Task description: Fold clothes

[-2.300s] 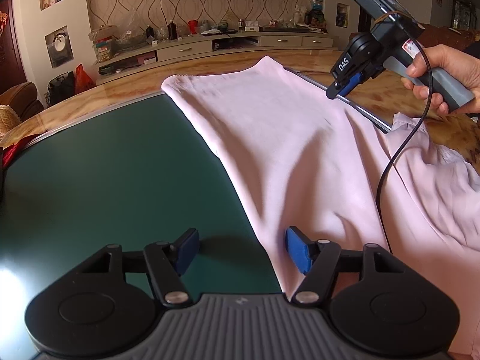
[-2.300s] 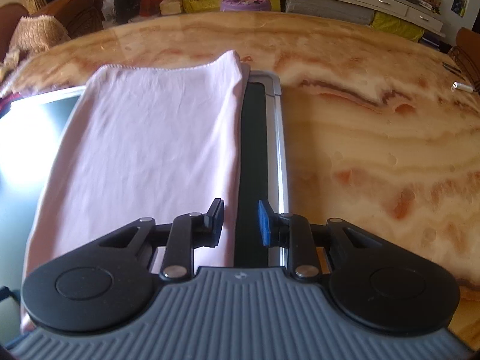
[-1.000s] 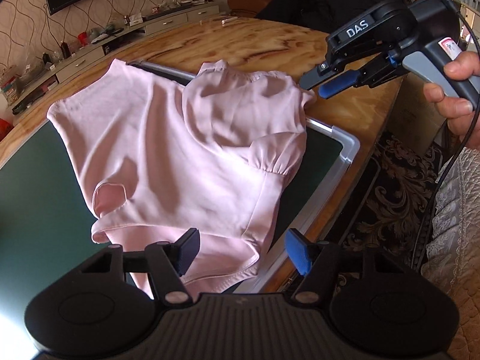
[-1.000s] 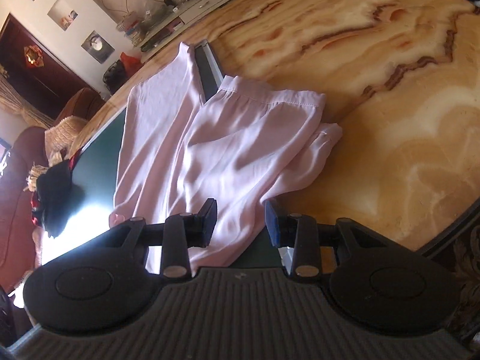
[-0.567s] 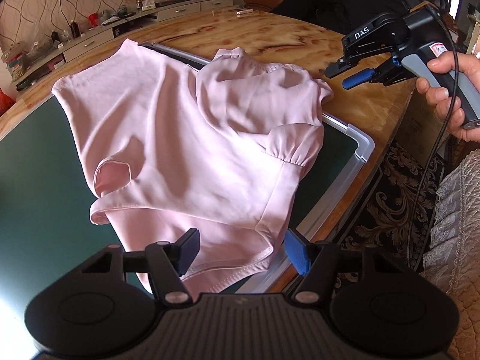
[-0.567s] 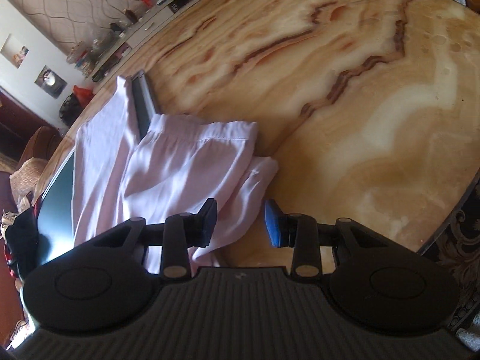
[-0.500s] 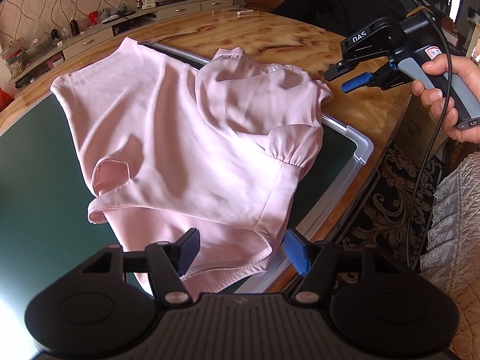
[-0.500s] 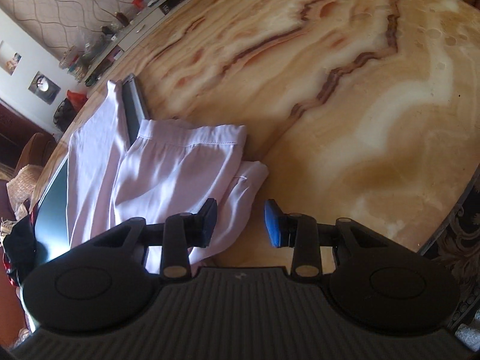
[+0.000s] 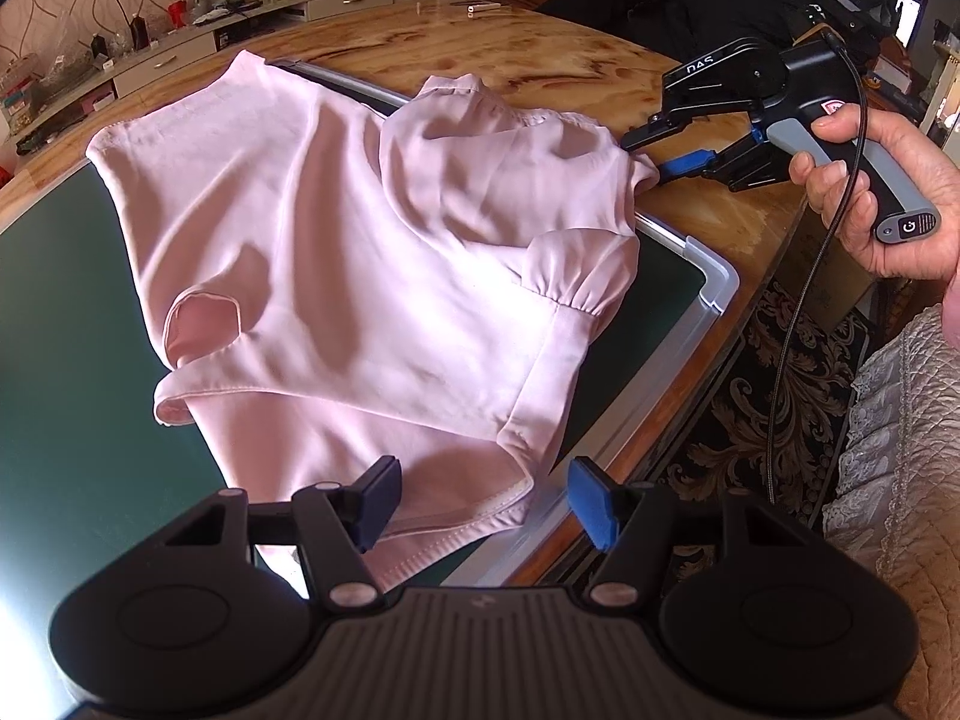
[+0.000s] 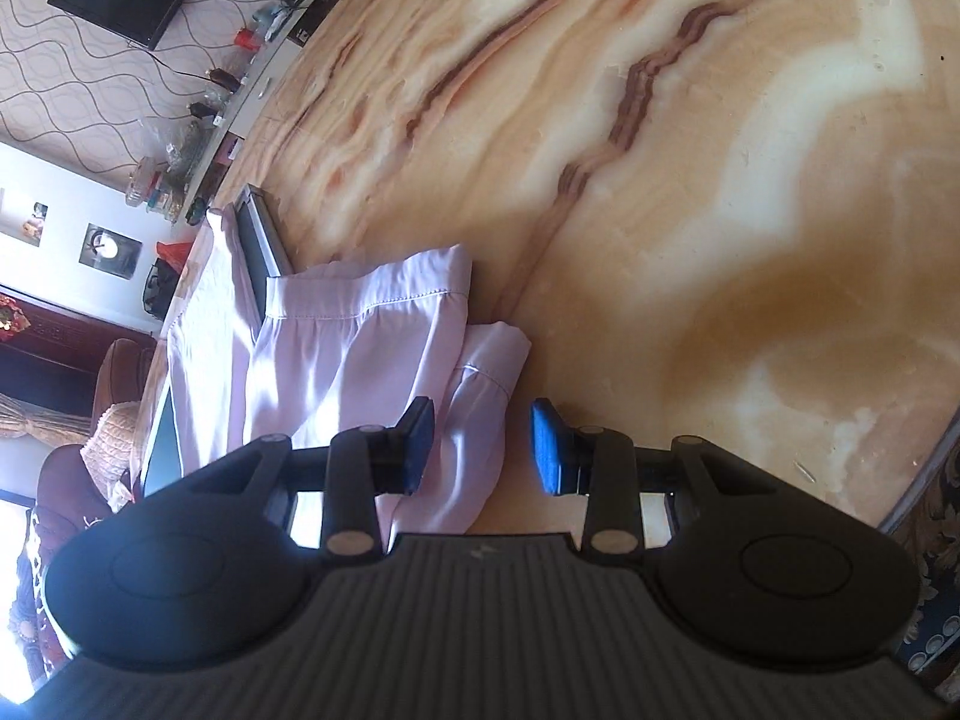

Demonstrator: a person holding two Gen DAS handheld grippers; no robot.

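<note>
Beside pink blouse (image 9: 372, 252), right gripper (image 9: 651, 147) marked "DAS", fingers (image 9: 684, 162) apart

Black tongs (image 9: 483, 504), blue pads (image 9: 591, 501), grey ribbed housing, silver screws

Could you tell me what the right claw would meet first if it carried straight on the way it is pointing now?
Most likely the sleeve of the pink blouse: the open right claw points at that fold on the marble table. Depth is hard to judge.

Marble table (image 10: 690, 192) (patterned wallpaper (image 10: 54, 60) behind)
</note>
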